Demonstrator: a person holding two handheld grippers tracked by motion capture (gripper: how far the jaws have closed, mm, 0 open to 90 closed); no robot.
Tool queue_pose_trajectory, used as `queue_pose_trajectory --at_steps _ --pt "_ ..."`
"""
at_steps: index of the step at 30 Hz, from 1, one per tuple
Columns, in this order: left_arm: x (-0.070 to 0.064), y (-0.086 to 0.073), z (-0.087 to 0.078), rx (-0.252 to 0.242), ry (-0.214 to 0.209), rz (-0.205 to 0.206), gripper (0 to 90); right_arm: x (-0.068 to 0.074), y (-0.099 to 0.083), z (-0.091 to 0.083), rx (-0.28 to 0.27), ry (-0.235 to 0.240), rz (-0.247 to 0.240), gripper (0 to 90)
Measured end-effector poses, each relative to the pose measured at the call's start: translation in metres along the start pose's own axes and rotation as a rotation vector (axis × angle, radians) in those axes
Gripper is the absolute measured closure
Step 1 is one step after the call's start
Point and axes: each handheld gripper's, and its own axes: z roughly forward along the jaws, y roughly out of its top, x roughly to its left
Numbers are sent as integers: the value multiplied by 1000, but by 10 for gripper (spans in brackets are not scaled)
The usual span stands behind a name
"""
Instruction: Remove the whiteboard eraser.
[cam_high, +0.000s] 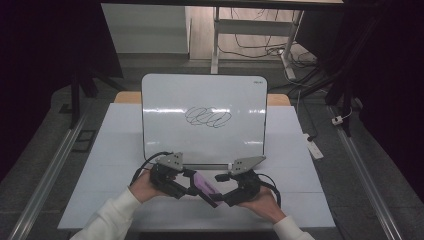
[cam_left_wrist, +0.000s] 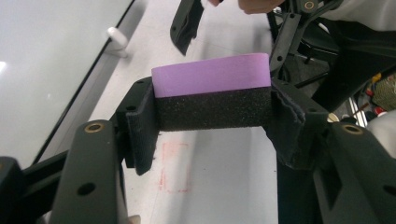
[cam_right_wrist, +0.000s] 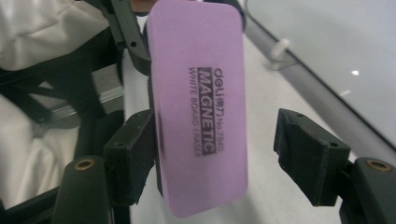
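Purple eraser (cam_left_wrist: 211, 74) between left fingers (cam_left_wrist: 140, 126)

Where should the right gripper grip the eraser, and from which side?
Across its two long edges, near the free end of the eraser, coming from the end opposite the left gripper, which clamps the other end. The purple face lies between the open right gripper jaws, so closing them would probably pinch the narrow width.

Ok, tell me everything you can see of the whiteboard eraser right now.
The whiteboard eraser is a rounded rectangular block: smooth purple top printed "MAGNETIC WHITE BOARD ERASER", black felt-like layer beneath. The left gripper clamps its sides, holding it off the table in front of the whiteboard. The right gripper stands open around it, one jaw against its edge, the other apart.
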Motion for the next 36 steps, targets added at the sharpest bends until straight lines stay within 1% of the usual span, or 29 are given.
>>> queue_pose_trajectory --at_steps 1,2,3,5,6,7,10,11,12,13,16,18,20,22,23,24,25,27,28,29,31,32,35,36 --pt "0 0 0 5 -6 13 392 0 0 1 4 11 0 297" --pt "-1 0 1 4 -16 23 392 0 0 1 4 11 0 297" --pt "-2 0 1 5 -23 34 392 1 0 2 8 24 2 297" --pt "-4 1 2 4 -34 52 392 1 0 4 13 57 8 300" --pt "-5 1 2 3 -40 60 392 2 0 7 19 92 17 301" --pt "-6 1 3 1 -46 66 392 2 0 7 19 92 17 301" --pt "-8 2 4 -1 -56 86 392 4 -1 11 33 125 17 317" --pt "-8 2 4 2 -55 93 392 4 -1 12 34 137 18 336" --pt "-8 1 4 4 -52 93 392 5 -1 13 35 144 16 367" --pt "-7 1 4 4 -53 91 392 5 -1 13 34 144 12 379" --pt "-6 1 3 -2 -51 81 391 4 -1 11 27 138 15 392" --pt "-6 1 3 -9 -44 72 387 4 0 10 19 128 15 396" --pt "-5 0 3 -12 -30 52 382 5 0 9 13 108 10 399" --pt "-4 -1 4 -19 -17 22 357 5 0 9 9 81 5 399" --pt "-3 -1 4 -17 -10 15 329 5 0 7 0 58 0 400" --pt "-3 -1 5 -18 -4 4 329 5 0 7 0 58 0 400" --pt "-2 -1 5 -19 1 -4 316 4 1 7 -4 46 -6 400" --pt "-3 -1 6 -23 13 -10 290 4 1 6 -13 22 -9 400" --pt "-3 -1 5 -24 18 -14 263 4 2 4 -23 -3 -16 400" --pt "-3 -1 5 -26 25 -19 263 4 2 4 -23 -3 -16 400" --pt "-3 -2 3 -34 42 -42 241 5 3 2 -36 -34 -20 400" --pt "-3 -3 2 -32 50 -59 227 6 3 1 -47 -70 -32 400" --pt "-3 -9 -3 -35 90 -113 218 7 4 -2 -56 -134 -52 401" --pt "-3 -12 -5 -36 100 -130 214 8 4 -3 -60 -149 -53 401"
